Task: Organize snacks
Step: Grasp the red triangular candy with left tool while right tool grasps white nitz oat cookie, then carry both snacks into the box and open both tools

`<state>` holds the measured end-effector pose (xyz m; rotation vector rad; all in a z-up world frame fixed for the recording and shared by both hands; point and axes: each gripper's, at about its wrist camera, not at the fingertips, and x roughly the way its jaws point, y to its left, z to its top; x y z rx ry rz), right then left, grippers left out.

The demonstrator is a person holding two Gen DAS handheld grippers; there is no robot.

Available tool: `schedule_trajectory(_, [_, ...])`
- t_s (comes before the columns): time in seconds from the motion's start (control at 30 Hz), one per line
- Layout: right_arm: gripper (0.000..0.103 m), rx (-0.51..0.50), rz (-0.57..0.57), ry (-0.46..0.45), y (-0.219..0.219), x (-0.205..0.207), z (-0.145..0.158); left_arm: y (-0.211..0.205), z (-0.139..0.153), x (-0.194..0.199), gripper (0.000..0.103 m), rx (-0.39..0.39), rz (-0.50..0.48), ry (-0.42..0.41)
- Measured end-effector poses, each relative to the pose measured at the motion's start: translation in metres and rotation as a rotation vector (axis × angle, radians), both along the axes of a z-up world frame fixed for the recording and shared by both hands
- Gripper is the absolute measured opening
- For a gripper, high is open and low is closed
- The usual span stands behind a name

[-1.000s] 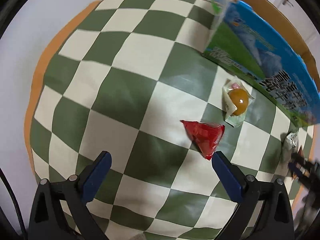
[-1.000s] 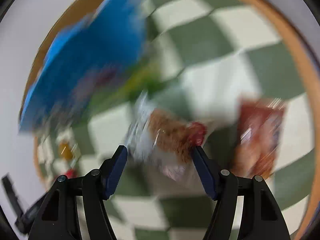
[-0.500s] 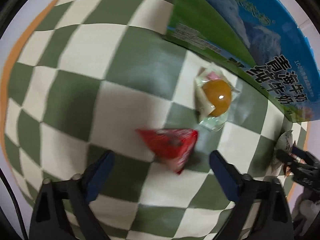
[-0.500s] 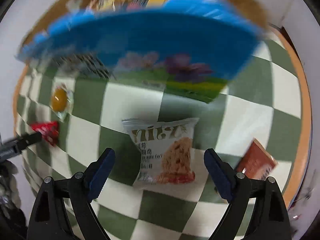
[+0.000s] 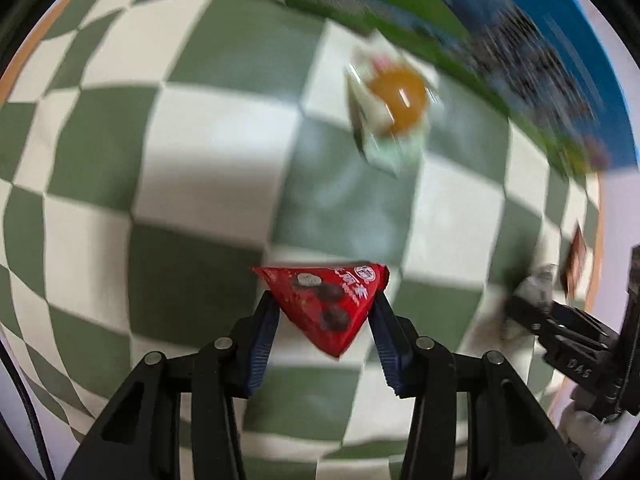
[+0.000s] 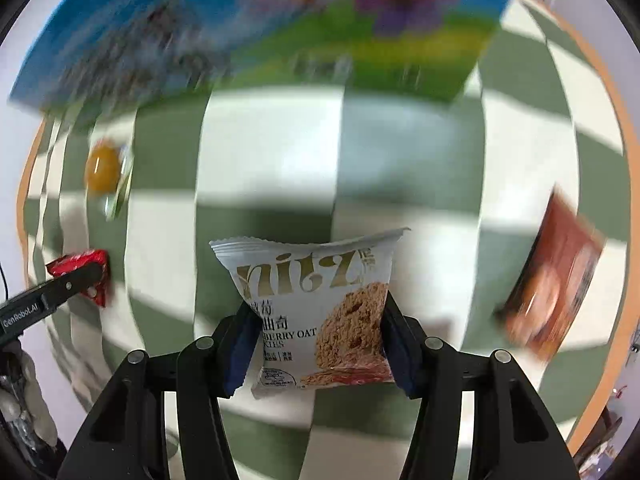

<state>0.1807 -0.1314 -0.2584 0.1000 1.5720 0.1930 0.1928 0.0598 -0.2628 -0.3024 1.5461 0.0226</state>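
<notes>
My left gripper (image 5: 324, 316) is shut on a red triangular snack packet (image 5: 326, 304) over the green-and-cream checked cloth (image 5: 120, 160). My right gripper (image 6: 314, 340) is shut on a white oat cookie packet (image 6: 316, 304). A clear-wrapped orange jelly snack (image 5: 394, 98) lies beyond the red packet; it also shows in the right wrist view (image 6: 104, 168). The red packet and left gripper show at the left of the right wrist view (image 6: 80, 268). The right gripper with its packet shows at the right of the left wrist view (image 5: 532, 304).
A large blue-and-green box (image 6: 280, 20) stands at the far side of the cloth, also seen in the left wrist view (image 5: 520, 48). A brown snack packet (image 6: 556, 284) lies to the right. The orange table edge (image 6: 616, 160) borders the cloth.
Both grippers have closed: the left on the red packet, the right on the cookie packet. Both cameras have moved closer to the cloth and their packets.
</notes>
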Motion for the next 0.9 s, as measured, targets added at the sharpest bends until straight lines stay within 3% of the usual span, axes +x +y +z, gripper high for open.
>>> schedule_trajectory(0.17, [0.061, 0.017, -0.027, 0.049, 0.005, -0.029, -0.01, -0.001, -0.027, -0.005, 0.045, -0.07, 0.0, 0.058])
schedule_trajectory(0.2, [0.066, 0.024, -0.039, 0.054, 0.004, -0.03, -0.012, 0.001, -0.03, -0.003, 0.045, -0.077, 0.009, 0.057])
schedule_trajectory(0.23, [0.072, 0.043, -0.056, 0.061, 0.002, -0.028, -0.015, 0.002, -0.032, -0.002, 0.047, -0.085, 0.013, 0.061])
schedule_trajectory(0.47, [0.075, 0.02, -0.091, 0.037, 0.004, -0.026, -0.018, 0.009, -0.032, 0.007, 0.048, -0.093, 0.038, 0.065])
schedule_trajectory(0.5, [0.073, 0.012, -0.089, 0.029, 0.015, -0.032, -0.02, 0.007, -0.03, 0.006, 0.046, -0.071, 0.033, 0.057])
schedule_trajectory(0.57, [0.058, -0.051, -0.057, 0.004, 0.023, -0.044, -0.017, -0.001, -0.021, 0.002, 0.045, 0.003, -0.013, 0.024])
schedule_trajectory(0.67, [0.058, -0.071, -0.035, -0.032, 0.033, -0.055, -0.008, -0.026, -0.012, -0.004, 0.044, 0.04, -0.051, -0.008])
schedule_trajectory(0.9, [0.057, 0.004, -0.062, -0.096, 0.036, -0.059, 0.029, -0.048, 0.022, -0.01, 0.044, -0.002, -0.103, -0.046])
